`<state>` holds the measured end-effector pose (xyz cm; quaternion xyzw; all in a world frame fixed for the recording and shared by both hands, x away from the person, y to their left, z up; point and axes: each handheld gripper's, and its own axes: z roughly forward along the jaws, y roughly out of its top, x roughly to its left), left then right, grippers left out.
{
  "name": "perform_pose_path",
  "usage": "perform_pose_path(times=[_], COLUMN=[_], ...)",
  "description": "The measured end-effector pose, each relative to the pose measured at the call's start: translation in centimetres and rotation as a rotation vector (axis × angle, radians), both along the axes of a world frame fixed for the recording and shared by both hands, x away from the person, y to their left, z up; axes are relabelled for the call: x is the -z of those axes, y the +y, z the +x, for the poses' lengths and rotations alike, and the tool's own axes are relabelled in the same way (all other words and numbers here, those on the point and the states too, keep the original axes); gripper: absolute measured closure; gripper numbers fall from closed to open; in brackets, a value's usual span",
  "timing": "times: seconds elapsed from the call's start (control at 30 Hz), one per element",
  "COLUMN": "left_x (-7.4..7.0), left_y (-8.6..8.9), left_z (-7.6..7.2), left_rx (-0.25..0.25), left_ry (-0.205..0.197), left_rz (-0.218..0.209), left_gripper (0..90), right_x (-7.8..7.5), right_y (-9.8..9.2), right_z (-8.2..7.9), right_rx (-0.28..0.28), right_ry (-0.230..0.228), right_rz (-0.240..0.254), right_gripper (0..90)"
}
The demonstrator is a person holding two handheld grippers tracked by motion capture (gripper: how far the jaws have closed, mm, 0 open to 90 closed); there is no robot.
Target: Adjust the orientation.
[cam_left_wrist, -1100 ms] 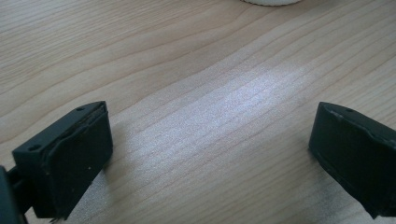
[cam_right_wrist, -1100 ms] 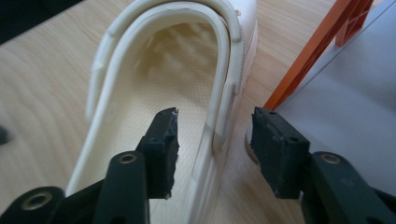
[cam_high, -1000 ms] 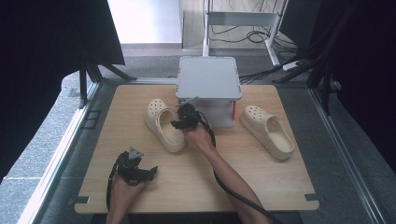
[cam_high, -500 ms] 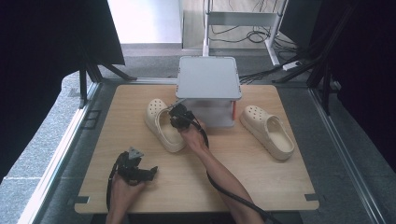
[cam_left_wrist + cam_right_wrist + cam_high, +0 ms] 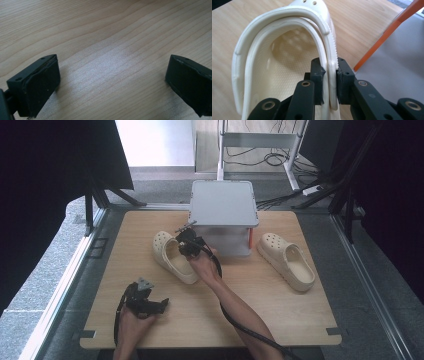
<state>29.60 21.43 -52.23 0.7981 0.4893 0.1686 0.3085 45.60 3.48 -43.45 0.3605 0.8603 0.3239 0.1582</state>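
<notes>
A cream clog point(image 5: 169, 256) lies on the wooden table point(image 5: 280, 310), left of a grey box point(image 5: 222, 205). My right gripper point(image 5: 186, 245) is at the clog's right rim. In the right gripper view the right gripper point(image 5: 329, 71) is shut on the clog's point(image 5: 274, 62) side wall and heel strap. Its jaws have just been closing, with that wall between them. A second cream clog point(image 5: 287, 261) lies to the right of the box. My left gripper point(image 5: 159, 304) rests near the table's front left. Its jaws stand wide open over bare wood point(image 5: 112, 77), with nothing between them.
The grey box stands at the table's back middle and has an orange handle point(image 5: 387, 35) on its front right side. Dark curtains and frame posts flank the table. A cable trails from my right gripper along the forearm to the front edge.
The right gripper has shifted slightly left onto the clog's rim, and its jaws have closed on the rim. The left gripper has stayed still.
</notes>
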Motion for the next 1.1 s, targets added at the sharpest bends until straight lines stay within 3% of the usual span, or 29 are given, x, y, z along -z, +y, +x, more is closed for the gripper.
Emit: perform_pose_path(times=[0.3, 0.47, 0.67, 0.83, 1.1], left_x=[0.0, 0.0, 0.0, -0.3, -0.3], left_y=[0.0, 0.0, 0.4, 1.7, 3.6], left_z=[0.0, 0.0, -0.2, -0.3, -0.4], left_rx=[0.001, 0.002, 0.003, -0.037, -0.103], left_ry=[-0.002, -0.002, -0.008, 0.003, -0.003], left_rz=[0.000, 0.000, -0.004, 0.011, 0.002], left_gripper=[0.0, 0.0, 1.3, 3.3, 3.4], right_x=[-3.3, -4.7, -5.5, -5.7, -5.3], right_y=[-1.1, -2.6, -4.4, -6.2, -9.7], right_z=[-1.3, -2.4, -4.4, -6.3, -9.9], right_rx=[-0.061, -0.103, -0.141, -0.179, -0.223], right_ry=[0.033, 0.077, 0.082, 0.100, 0.157], right_rz=[-0.006, 0.038, 0.046, 0.048, 0.128], right_gripper=[78.6, 78.6, 78.5, 78.5, 78.5])
